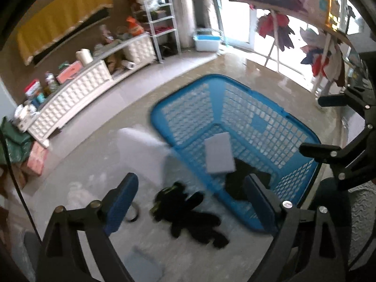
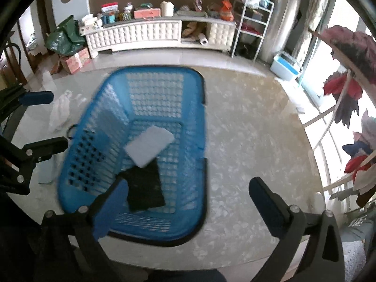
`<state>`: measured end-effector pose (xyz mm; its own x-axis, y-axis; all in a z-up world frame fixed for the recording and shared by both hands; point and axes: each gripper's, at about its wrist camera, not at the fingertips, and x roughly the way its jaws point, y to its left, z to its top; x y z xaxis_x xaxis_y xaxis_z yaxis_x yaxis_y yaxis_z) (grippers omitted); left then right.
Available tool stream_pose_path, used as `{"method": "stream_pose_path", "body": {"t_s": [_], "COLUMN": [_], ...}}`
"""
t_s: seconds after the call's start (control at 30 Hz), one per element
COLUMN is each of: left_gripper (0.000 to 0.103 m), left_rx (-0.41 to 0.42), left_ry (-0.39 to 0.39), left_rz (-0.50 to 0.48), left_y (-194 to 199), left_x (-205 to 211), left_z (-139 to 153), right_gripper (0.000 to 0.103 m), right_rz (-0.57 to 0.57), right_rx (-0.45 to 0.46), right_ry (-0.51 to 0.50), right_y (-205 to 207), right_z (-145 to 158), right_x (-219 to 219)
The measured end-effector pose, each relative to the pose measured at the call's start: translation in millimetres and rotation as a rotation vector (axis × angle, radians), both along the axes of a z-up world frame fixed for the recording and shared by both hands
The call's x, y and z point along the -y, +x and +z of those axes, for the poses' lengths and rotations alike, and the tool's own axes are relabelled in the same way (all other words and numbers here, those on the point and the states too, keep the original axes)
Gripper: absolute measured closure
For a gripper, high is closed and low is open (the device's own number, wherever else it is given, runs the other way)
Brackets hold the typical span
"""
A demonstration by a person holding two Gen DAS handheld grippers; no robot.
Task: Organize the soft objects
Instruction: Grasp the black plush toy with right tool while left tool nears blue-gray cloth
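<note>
Basket point(image 2: 202, 127) below; each hand-held gripper point(image 1: 190, 202) point(image 2: 188, 202) gapes wide, empty.

White sideboard point(image 2: 141, 35) along wall, metal shelf rack point(image 2: 251, 25) beside it, green bag point(image 2: 63, 37), possibly plastic.

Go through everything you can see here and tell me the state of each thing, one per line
Left hand-held gripper: open, holding nothing.
Right hand-held gripper: open, holding nothing.
Blue basket: upright on the floor, two items inside.
Grey sponge: in the basket, partly over the black cloth.
Black cloth: flat on the basket bottom.
Black plush toy: on the floor outside the basket.
White cloth: crumpled on the floor beside the basket.
</note>
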<state>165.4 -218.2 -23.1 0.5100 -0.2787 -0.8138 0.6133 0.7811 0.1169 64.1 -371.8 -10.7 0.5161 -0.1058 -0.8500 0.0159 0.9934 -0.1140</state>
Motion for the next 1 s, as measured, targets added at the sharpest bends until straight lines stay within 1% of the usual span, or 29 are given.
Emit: {"method": "stream_pose_path", "body": {"t_s": [0.17, 0.23, 0.37, 0.53, 0.63, 0.73, 0.87, 1.0], "left_gripper": [0.011, 0.000, 0.000, 0.000, 0.000, 0.000, 0.000, 0.000], "left_rx": [0.049, 0.055, 0.063, 0.026, -0.020, -0.048, -0.099, -0.162], "left_ry": [-0.010, -0.019, -0.031, -0.036, -0.048, -0.059, -0.085, -0.107], "left_rz": [0.074, 0.102, 0.157, 0.235, 0.276, 0.314, 0.363, 0.434], "left_y": [-22.4, -29.7, -43.0, -51.0, -52.1, -52.9, -51.8, -44.0], "left_x": [-49.1, -69.2, -109.3, -153.0, -180.3, -197.9, -223.1, -244.6], "left_z": [19.4, 23.1, 22.5, 5.2, -9.5, -21.1, -40.1, -62.4], "right_gripper": [0.000, 0.000, 0.000, 0.000, 0.000, 0.000, 0.000, 0.000], "right_rz": [0.045, 0.069, 0.117, 0.191, 0.230, 0.270, 0.305, 0.292], "right_rx": [0.043, 0.058, 0.064, 0.023, -0.015, -0.040, -0.084, -0.133], "right_ry": [-0.007, 0.017, 0.061, 0.064, 0.070, 0.066, 0.053, 0.041], "right_y": [-2.9, -1.5, 1.4, 8.2, 14.8, 22.3, 39.0, 54.3], "right_z": [18.4, 21.2, 22.4, 3.1, -12.6, -25.1, -40.2, -59.1], "right_x": [-44.4, -58.1, -87.4, -135.6, -164.3, -185.9, -209.9, -219.1]}}
